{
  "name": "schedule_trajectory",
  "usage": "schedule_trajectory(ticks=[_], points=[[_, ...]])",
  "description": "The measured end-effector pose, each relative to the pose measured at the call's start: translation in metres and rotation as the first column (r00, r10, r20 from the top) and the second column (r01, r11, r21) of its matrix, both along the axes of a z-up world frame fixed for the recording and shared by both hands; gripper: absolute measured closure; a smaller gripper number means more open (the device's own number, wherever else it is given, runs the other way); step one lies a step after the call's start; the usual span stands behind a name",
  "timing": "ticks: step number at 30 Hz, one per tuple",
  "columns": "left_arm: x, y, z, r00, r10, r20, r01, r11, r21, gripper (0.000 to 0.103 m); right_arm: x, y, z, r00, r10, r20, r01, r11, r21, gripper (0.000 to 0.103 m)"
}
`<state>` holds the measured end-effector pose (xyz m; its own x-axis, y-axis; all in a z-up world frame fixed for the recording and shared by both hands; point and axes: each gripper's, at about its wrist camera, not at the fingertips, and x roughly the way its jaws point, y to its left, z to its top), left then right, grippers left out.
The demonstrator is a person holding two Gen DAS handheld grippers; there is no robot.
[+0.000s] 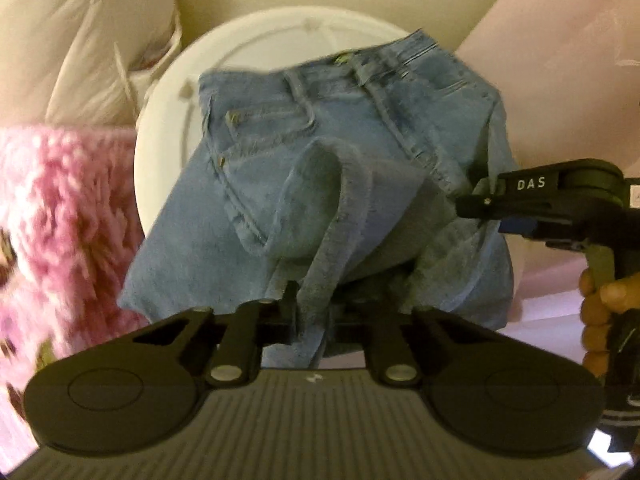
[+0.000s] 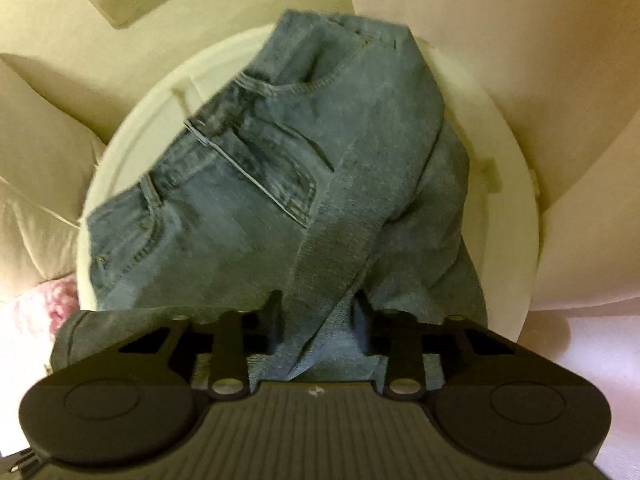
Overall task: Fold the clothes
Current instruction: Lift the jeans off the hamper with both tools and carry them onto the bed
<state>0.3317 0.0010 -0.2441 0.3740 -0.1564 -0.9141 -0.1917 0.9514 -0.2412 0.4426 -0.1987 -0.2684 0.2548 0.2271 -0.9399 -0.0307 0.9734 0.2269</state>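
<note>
The jeans [image 1: 320, 184] lie bunched on the round white table [image 1: 168, 128], waistband at its far side. My left gripper [image 1: 314, 304] pinches a raised fold at their near edge — my right gripper [image 2: 316, 312] clamps another denim ridge beside it.

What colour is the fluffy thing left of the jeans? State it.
Pink mottled with white: the fluffy fabric shows best in the left wrist view, beside the jeans.

right tongs [image 2: 316, 312] clamped on jeans [image 2: 280, 168] fold; jeans on white round table [image 2: 516, 216]
</note>
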Motion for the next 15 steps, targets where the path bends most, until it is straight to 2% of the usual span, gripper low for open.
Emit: schedule_trajectory(ticks=[2, 8, 12, 15], points=[[-0.001, 0.004, 0.016, 0.999, 0.004, 0.05, -0.004, 1.0, -0.009, 0.095, -0.005, -0.004, 0.017, 0.999, -0.003, 0.045, 0.001, 0.999, 0.034, 0.089], [-0.004, 0.017, 0.078, 0.976, -0.005, 0.216, 0.017, 0.999, -0.052, 0.096, -0.027, -0.006, 0.096, 0.973, 0.001, 0.232, -0.045, 0.982, 0.181, 0.091], [-0.014, 0.031, 0.13, 0.946, 0.023, 0.324, -0.005, 0.998, -0.057, 0.096, -0.039, 0.0, 0.151, 0.941, -0.006, 0.338, -0.092, 0.958, 0.272, 0.091], [-0.029, 0.051, 0.173, 0.906, 0.084, 0.414, -0.051, 0.995, -0.089, 0.097, -0.049, 0.007, 0.193, 0.904, 0.003, 0.428, -0.156, 0.933, 0.323, 0.091]])
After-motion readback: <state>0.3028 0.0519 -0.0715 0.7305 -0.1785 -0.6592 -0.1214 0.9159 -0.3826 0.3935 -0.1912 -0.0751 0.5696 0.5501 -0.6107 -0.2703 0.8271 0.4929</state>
